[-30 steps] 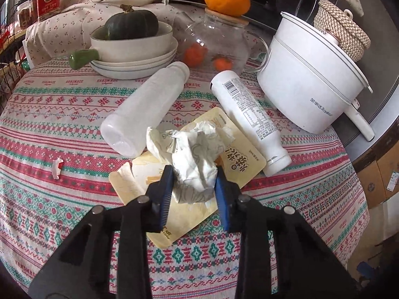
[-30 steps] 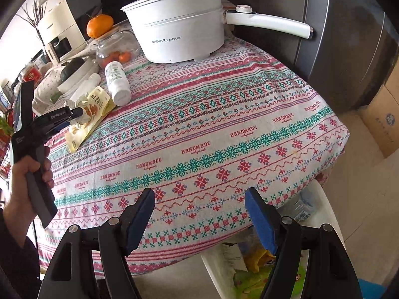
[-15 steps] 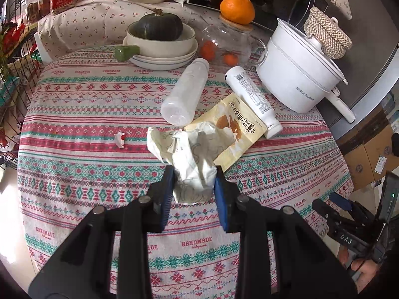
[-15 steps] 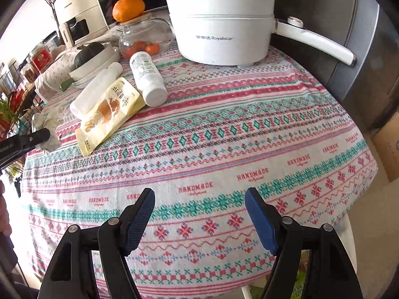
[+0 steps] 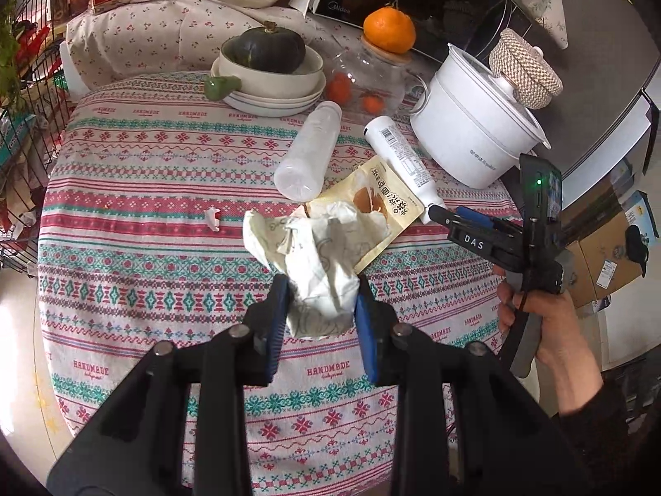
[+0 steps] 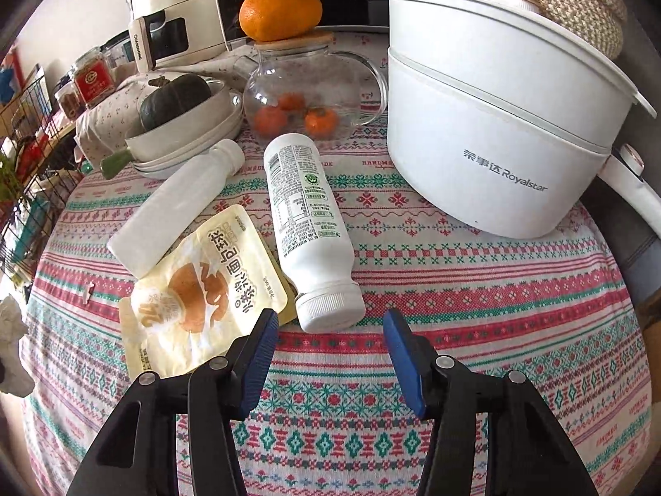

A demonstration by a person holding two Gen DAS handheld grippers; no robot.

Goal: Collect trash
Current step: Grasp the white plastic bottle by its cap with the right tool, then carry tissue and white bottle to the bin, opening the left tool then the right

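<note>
My left gripper [image 5: 320, 295] is shut on a crumpled white paper wrapper [image 5: 318, 260] and holds it above the patterned tablecloth [image 5: 124, 248]. The wrapper also shows at the left edge of the right wrist view [image 6: 10, 330]. My right gripper [image 6: 328, 332] is open and empty, just in front of the capped end of a labelled white bottle [image 6: 307, 223] lying on the cloth. A yellow snack pouch [image 6: 198, 289] lies left of that bottle. A plain white bottle [image 6: 173, 202] lies beyond it. My right gripper also shows in the left wrist view [image 5: 458, 217].
A white electric pot [image 6: 495, 132] stands at the right. A glass teapot [image 6: 305, 91] with tangerines and an orange on its lid is behind the bottles. Stacked bowls holding a dark squash [image 6: 177, 101] stand at the back left. A small white scrap [image 5: 213, 219] lies on the cloth.
My left gripper has lifted and pulled back with the wrapper, away from the pouch. My right gripper has moved in over the table up to the labelled bottle's cap, staying open.
</note>
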